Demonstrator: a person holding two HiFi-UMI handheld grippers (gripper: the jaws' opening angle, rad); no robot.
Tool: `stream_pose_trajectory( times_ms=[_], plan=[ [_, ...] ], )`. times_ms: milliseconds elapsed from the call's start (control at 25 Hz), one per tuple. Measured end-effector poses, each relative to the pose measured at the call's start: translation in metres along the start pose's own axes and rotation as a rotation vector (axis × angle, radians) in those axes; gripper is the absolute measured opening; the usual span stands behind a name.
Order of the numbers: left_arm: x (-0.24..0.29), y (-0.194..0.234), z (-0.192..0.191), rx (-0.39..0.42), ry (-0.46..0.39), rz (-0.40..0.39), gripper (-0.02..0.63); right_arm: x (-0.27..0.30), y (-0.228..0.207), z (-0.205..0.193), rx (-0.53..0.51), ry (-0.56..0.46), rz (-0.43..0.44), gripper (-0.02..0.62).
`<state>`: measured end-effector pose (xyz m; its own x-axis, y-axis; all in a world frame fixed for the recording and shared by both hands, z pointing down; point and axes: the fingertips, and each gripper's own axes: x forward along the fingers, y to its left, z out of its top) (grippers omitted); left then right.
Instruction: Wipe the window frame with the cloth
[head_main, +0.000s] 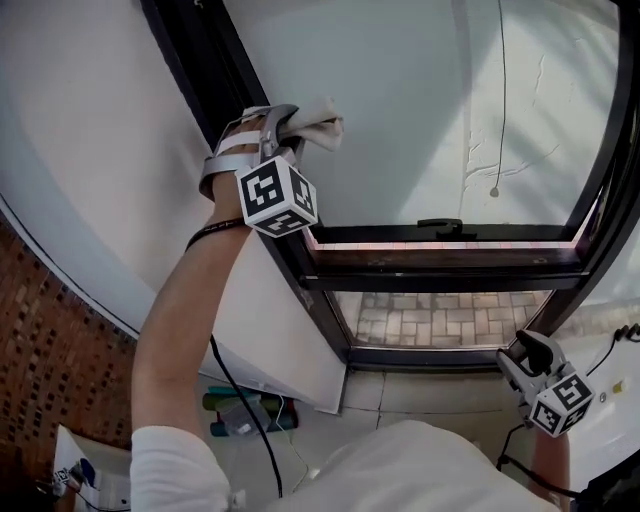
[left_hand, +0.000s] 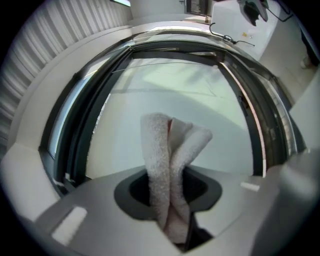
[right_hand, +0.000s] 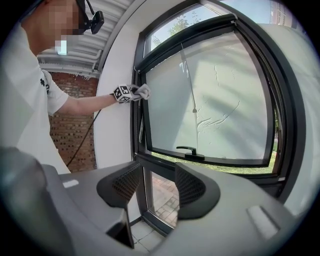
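White cloth (head_main: 314, 126), clamped in the left gripper (head_main: 288, 128), seemingly touches the frame (head_main: 200, 60) at eleven o'clock; right gripper (head_main: 530, 350) gapes empty.

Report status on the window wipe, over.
Left gripper shut on white terry cloth, up beside left upright of black window frame. Right gripper open, empty, held low. Nothing in the way.

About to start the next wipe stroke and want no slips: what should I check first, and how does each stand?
1. White terry cloth clamped in left gripper: ok.
2. Cloth end sticks out past the jaws: ok.
3. Cloth touching black metal window frame at its left upright: cannot tell; it is close beside it.
4. Right gripper open, empty, low and away: ok.
5. Black window handle far from left gripper: ok.
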<state>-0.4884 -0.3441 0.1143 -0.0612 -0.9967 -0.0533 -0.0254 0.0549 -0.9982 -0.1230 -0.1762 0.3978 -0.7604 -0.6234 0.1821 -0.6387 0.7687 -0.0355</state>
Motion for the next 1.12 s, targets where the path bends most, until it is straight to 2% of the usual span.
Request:
stream_pose_trajectory(
  times_ms=[280,520,680,840,920,1120],
  plan=[
    [0.0,-0.211,-0.02,-0.173,0.022,-0.222,0.133,-0.005,0.005,-0.006,-0.006,0.049,-0.007,0.216],
    [-0.005,-0.324,-0.034,-0.238,0.049,-0.353,0.133,-0.014,0.01,-0.012,-0.007,0.108,-0.028,0.216],
    [-0.005,-0.373,-0.04,-0.282,0.063,-0.433,0.133,-0.016,0.01,-0.017,-0.004,0.138,-0.038,0.216],
    [-0.009,-0.404,-0.042,-0.342,0.059,-0.498,0.133,-0.021,0.008,-0.024,0.01,0.162,-0.051,0.216],
    [-0.013,-0.411,-0.043,-0.41,0.06,-0.511,0.132,-0.025,0.008,-0.027,0.016,0.171,-0.056,0.216],
    [-0.016,-0.409,-0.045,-0.64,0.067,-0.496,0.132,-0.029,0.007,-0.031,0.025,0.175,-0.061,0.216]
  ],
)
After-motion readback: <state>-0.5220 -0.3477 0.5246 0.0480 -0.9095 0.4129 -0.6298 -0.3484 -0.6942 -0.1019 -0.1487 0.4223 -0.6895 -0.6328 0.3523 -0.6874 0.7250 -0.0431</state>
